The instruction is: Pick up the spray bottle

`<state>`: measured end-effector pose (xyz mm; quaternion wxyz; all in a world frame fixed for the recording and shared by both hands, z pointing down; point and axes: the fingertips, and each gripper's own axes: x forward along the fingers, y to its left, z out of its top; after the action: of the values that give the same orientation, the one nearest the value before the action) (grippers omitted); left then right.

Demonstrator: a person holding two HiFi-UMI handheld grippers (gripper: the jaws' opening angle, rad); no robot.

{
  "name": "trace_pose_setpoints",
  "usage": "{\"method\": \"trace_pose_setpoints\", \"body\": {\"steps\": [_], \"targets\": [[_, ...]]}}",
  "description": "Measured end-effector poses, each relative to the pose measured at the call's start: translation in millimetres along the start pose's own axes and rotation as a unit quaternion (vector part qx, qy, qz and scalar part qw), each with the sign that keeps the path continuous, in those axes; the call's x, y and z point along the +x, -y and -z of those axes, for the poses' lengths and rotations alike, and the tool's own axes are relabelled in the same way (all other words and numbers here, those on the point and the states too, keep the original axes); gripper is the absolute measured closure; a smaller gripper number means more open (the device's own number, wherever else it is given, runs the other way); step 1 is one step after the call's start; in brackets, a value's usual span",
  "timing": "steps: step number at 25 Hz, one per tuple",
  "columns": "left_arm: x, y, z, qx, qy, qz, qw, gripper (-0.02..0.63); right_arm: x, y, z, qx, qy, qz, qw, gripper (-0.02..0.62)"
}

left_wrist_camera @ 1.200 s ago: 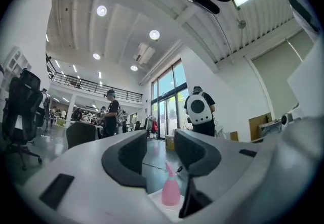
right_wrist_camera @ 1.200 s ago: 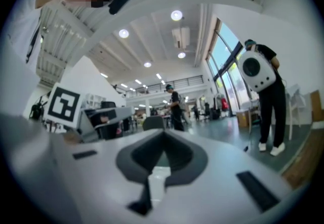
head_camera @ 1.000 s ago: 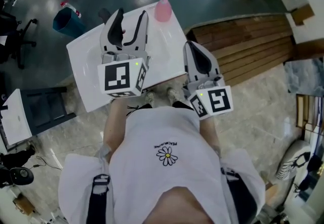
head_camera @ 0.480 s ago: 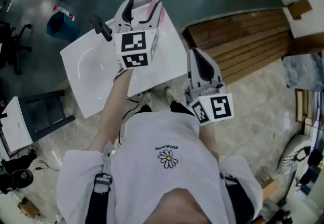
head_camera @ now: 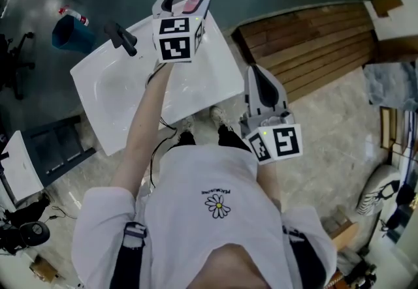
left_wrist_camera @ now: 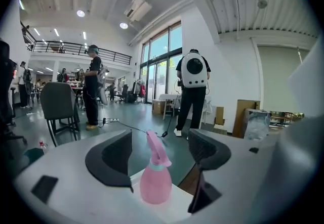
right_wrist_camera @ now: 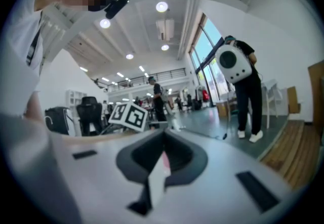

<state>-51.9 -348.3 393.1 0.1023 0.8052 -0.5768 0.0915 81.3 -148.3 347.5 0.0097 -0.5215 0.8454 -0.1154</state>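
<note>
The left hand-held gripper (left_wrist_camera: 161, 143) is out over the table (head_camera: 215, 79) with its jaws opening wide. The pink spray bottle (left_wrist_camera: 154, 182) stands upright between them near the far edge, and neither pad is on it yet! It looks like light, hard, smooth plastic, round-bellied and probably slippery, so I'd pinch the narrow neck just under the trigger head. The right hand-held gripper (right_wrist_camera: 163, 139) hangs low by the body, jaws together, holding nothing.

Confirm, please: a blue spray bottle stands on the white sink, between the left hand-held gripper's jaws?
No: the spray bottle is pink, as the left gripper view shows. It does stand on the white sink, between the opening jaws of the left hand-held gripper.
</note>
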Motion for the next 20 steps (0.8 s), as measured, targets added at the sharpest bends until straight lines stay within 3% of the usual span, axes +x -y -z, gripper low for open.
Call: {"method": "trace_pose_setpoints", "body": {"steps": [6,20], "targets": [[30,-7,30,0.016,-0.04,-0.009,0.999,0.261,-4,11,7,-0.002,-0.012,0.02,1.0,0.566],[58,-10,70,0.009,-0.08,-0.006,0.9967,0.262,-13,30,21,0.003,-0.029,0.052,0.998,0.566]]}}
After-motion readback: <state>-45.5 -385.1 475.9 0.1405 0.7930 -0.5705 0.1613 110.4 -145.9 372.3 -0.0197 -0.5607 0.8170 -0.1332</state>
